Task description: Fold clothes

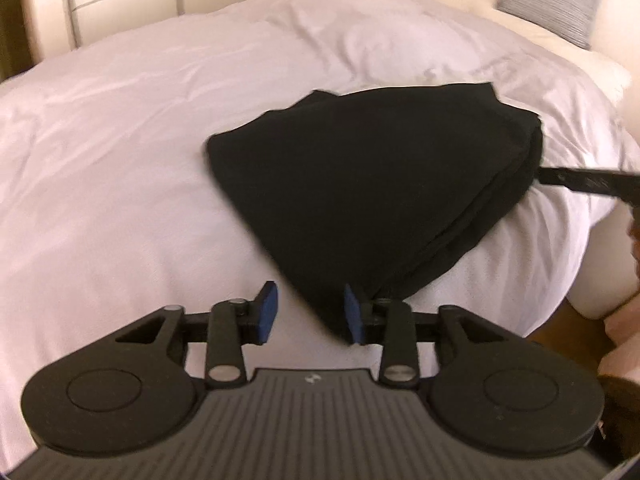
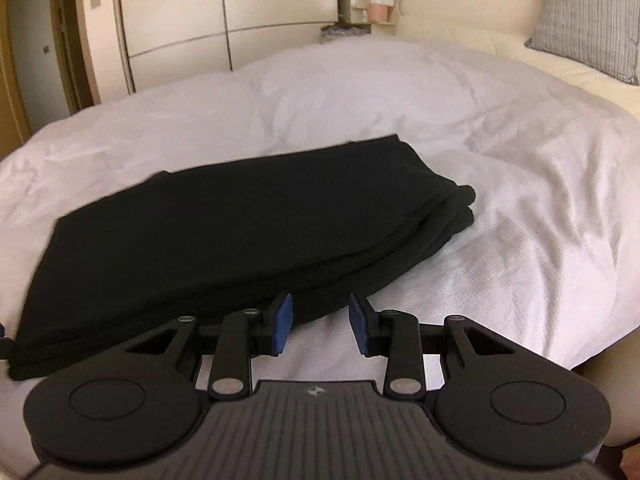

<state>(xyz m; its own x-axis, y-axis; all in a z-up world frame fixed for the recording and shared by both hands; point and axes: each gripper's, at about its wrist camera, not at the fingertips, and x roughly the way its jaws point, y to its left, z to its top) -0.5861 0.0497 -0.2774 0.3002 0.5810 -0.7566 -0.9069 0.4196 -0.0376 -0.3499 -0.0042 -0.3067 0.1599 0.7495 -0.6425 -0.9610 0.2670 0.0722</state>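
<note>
A black garment [image 1: 360, 184] lies folded in several layers on the white bed; it also shows in the right wrist view [image 2: 224, 232]. My left gripper [image 1: 310, 312] is open, its blue pads on either side of the garment's near corner, not closed on it. My right gripper [image 2: 320, 326] is open, just at the garment's near edge, with the cloth's edge between and ahead of the pads. The right gripper's finger [image 1: 588, 182] reaches in from the right of the left wrist view, at the garment's far side.
A white duvet [image 1: 140, 160] covers the bed [image 2: 500, 160]. A grey striped pillow [image 2: 588, 20] leans on a cream headboard at right. A wardrobe [image 2: 180, 20] stands behind. The bed's edge and wooden floor [image 1: 568, 328] are at right.
</note>
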